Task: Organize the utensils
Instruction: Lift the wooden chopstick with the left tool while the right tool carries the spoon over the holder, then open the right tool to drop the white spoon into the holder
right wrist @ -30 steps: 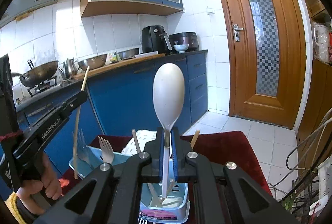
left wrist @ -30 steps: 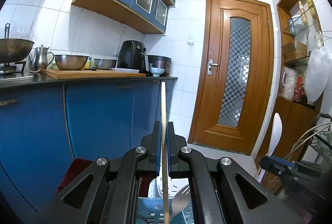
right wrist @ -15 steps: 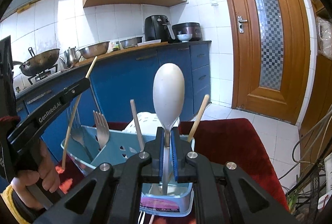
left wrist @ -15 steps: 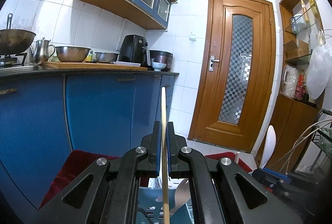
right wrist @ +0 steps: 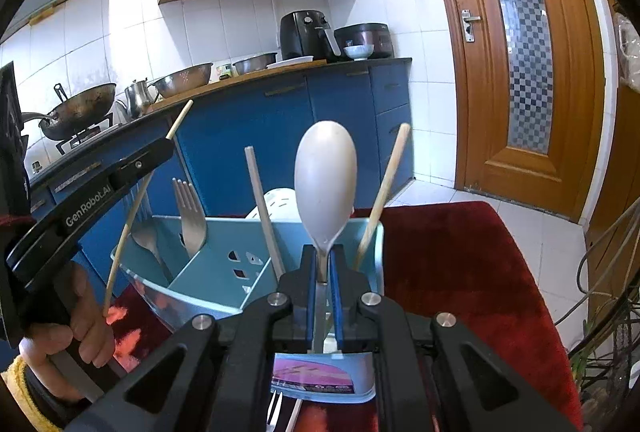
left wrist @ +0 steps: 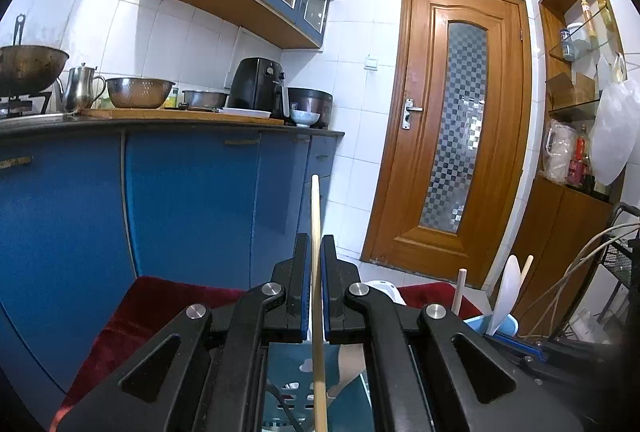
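My left gripper is shut on a wooden chopstick that stands upright, its lower end over the light blue utensil holder. In the right wrist view the same chopstick slants by the holder's left edge, held in the left gripper. My right gripper is shut on the handle of a white spoon, bowl up, over the holder. Two forks stand in the left compartment. Two more chopsticks stand in the near one.
The holder sits on a dark red cloth. A white basket lies behind it. Blue cabinets and a worktop with bowls and an air fryer run behind. A wooden door is right; cables hang at the right edge.
Both grippers have sunk toward the holder with their utensils still gripped; the holder and red cloth now fill more of both views.
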Demonstrator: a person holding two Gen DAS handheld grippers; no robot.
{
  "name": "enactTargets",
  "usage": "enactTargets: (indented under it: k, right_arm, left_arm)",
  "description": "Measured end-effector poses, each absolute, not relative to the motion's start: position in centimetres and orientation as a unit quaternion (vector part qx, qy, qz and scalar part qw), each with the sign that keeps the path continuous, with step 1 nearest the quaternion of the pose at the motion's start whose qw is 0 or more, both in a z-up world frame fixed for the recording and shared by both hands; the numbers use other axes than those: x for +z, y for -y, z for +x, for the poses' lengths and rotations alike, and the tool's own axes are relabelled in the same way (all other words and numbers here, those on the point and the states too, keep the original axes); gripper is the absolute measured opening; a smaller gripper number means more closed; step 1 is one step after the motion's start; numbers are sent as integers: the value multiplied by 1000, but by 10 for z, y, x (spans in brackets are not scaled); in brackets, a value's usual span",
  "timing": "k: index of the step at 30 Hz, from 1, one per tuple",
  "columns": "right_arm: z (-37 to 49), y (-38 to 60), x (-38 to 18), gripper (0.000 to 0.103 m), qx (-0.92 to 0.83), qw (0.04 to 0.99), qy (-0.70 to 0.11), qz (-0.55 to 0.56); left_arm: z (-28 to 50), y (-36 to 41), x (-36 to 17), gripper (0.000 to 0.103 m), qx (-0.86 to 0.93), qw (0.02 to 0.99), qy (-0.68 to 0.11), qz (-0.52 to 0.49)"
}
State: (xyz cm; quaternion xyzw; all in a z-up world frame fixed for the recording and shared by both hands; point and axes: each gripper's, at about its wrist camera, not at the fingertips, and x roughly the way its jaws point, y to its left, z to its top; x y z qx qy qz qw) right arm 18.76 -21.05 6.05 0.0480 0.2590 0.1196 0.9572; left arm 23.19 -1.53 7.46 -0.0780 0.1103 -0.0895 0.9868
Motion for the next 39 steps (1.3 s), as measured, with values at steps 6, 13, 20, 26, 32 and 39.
enactTargets:
  k: [6,13,20,26,32,39]
  right_arm:
    - [188,213,55,8,125,953,-268,57]
    - [189,212,54,9,142,949,-275,58]
    - [180,218,57,20,148,950,-264,81]
    - [170,230,63,38,161,950,-247,105]
    - [162,235,69,38,162,952,-234,111]
    - [157,239,70,39,165,951,-233,121]
  left_arm:
    - [229,10,71,2,-105,984,-115,-91]
    - [231,-6,85,2,-139,973,-125,-135]
    - [242,-16,101,2,-163,959,-136,-185]
    - [250,-6,104,2,-186,954,-150,-181]
    - [246,6,96,2,-167,956,-193,-144]
    - [242,12,83,2,-168,943,-259,-127]
